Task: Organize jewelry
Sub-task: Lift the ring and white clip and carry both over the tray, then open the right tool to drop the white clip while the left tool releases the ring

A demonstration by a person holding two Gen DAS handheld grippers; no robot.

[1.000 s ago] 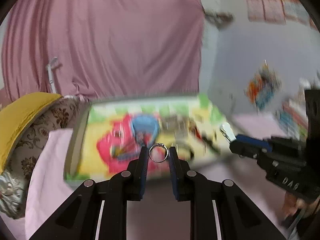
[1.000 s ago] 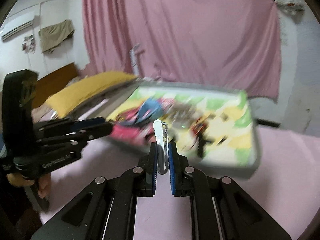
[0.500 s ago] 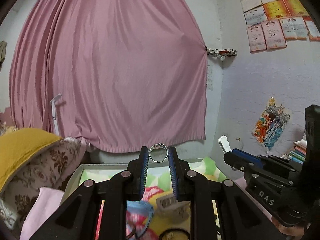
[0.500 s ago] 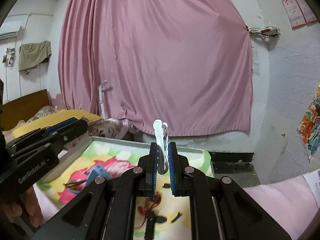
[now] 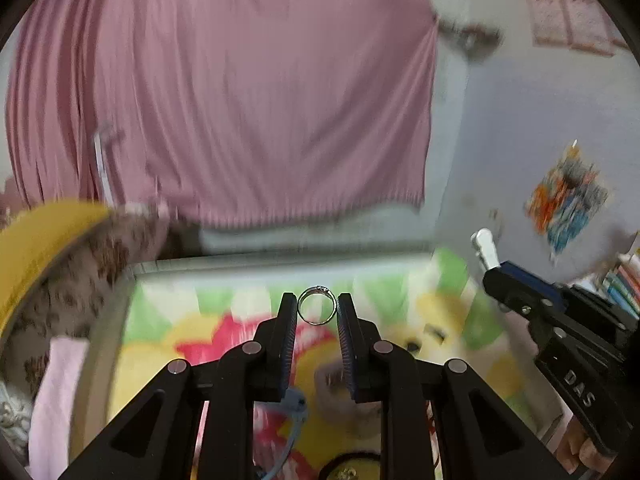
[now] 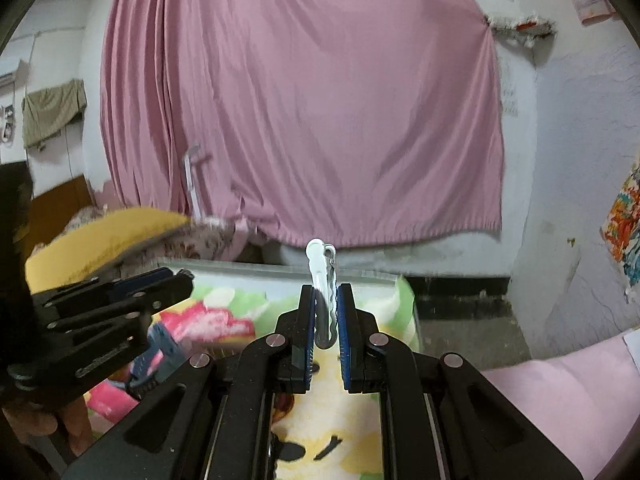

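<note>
My left gripper [image 5: 317,307] is shut on a thin silver ring [image 5: 317,310], held upright between the fingertips above a colourful cartoon tray [image 5: 168,316]. My right gripper [image 6: 324,299] is shut on a white hair clip [image 6: 322,270] that sticks up past the fingertips; it shows at the right of the left wrist view [image 5: 484,248]. The left gripper also shows at the left of the right wrist view [image 6: 188,276]. A blue piece [image 5: 296,400] and a dark round item [image 5: 352,466] lie on the tray, blurred.
A pink curtain [image 6: 304,112] hangs behind the tray. A yellow cushion [image 5: 40,240] and a patterned pillow [image 5: 100,256] lie at the left. Pink cloth [image 6: 560,400] is at the right. Books [image 5: 624,280] and a poster [image 5: 568,196] are on the right wall side.
Both grippers have tilted down again, so more of the tray shows below them than half a second ago. The ring and the clip stay gripped.
</note>
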